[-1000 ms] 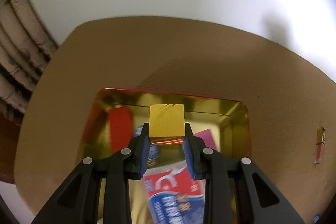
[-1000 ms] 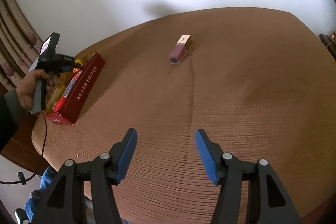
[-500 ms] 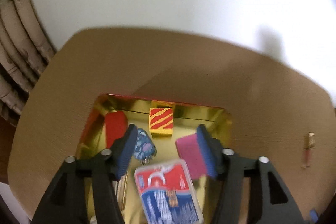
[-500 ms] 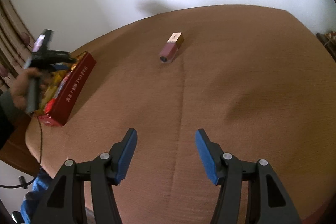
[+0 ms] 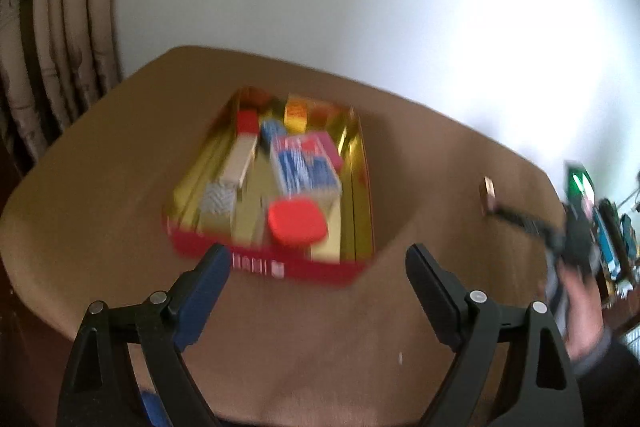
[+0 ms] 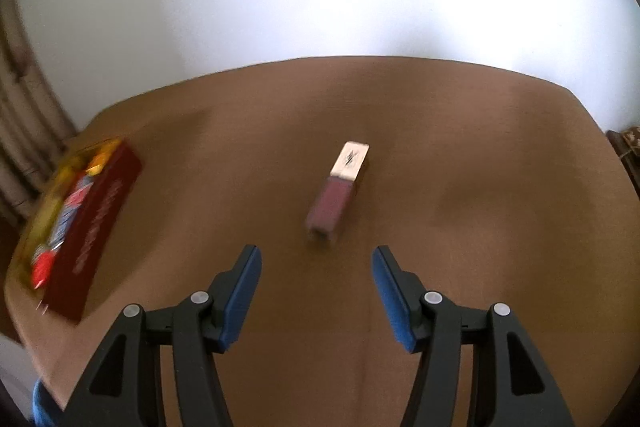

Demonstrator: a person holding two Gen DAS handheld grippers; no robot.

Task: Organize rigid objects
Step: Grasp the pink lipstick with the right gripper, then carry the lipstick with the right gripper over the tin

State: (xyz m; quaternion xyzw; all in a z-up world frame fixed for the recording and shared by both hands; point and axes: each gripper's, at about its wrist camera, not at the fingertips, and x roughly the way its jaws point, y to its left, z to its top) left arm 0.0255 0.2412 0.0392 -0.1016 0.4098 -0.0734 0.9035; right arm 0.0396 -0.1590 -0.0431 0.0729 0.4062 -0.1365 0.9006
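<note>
Through the left wrist view, the left claw [image 5: 318, 263] hangs over the brown surface [image 5: 420, 195] with its jaws wide apart and nothing between them; they have just been opening. At twelve o'clock from the claw sits a red tin [image 5: 280, 267] with a gold lining, its near wall just beyond the blue pads [image 5: 204, 287]. Inside it lie several blurred things: a red rounded lid [image 5: 297, 222] nearest the claw, a blue-and-red box [image 5: 304, 163] behind it, a pale wooden block [image 5: 244, 155] toward eleven o'clock, and a yellow block [image 5: 298, 111] at the far end. Toward two o'clock a small lip gloss tube [image 5: 487, 193] lies on the surface, well apart from the tin. At three o'clock the person's other hand [image 5: 580, 311] grips a black handle. A curtain [image 5: 52, 27] hangs at ten o'clock.

Through the right wrist view, the right claw [image 6: 317, 291] is held above the surface [image 6: 480, 227], jaws apart and empty. The lip gloss tube [image 6: 338, 193] lies flat at twelve o'clock, just beyond the fingertips and not touching them, its pale cap [image 6: 351, 161] pointing away and its mauve body toward the claw. The red tin [image 6: 100, 223] sits at nine o'clock near the surface's edge, well apart from the tube, with colourful items showing over its rim.
</note>
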